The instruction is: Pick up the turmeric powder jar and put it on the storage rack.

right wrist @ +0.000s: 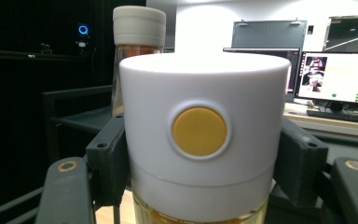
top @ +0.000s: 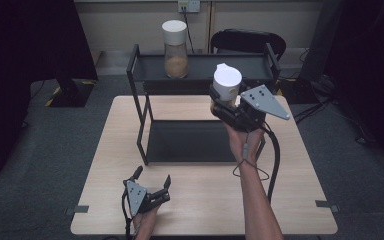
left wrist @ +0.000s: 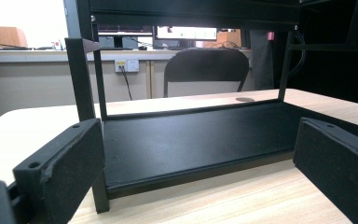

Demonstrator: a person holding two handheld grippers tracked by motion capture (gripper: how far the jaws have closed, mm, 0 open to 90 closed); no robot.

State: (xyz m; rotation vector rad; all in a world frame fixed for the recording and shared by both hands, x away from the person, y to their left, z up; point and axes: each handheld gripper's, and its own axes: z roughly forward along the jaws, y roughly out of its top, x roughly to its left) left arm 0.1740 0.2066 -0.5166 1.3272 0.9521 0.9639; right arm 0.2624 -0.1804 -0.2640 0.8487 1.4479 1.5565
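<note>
Two fingers (right wrist: 107,163) of the right gripper (top: 228,106) clamp the white-lidded jar (right wrist: 200,140) between them, one each side.

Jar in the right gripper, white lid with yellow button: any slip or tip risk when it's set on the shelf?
The jar looks rigid, so it likely won't deform under the right gripper. Its pads clamp the smooth white lid, so it may slip or the lid may loosen. Tall and narrow like the jar on the shelf, it could tip if put down tilted.
</note>
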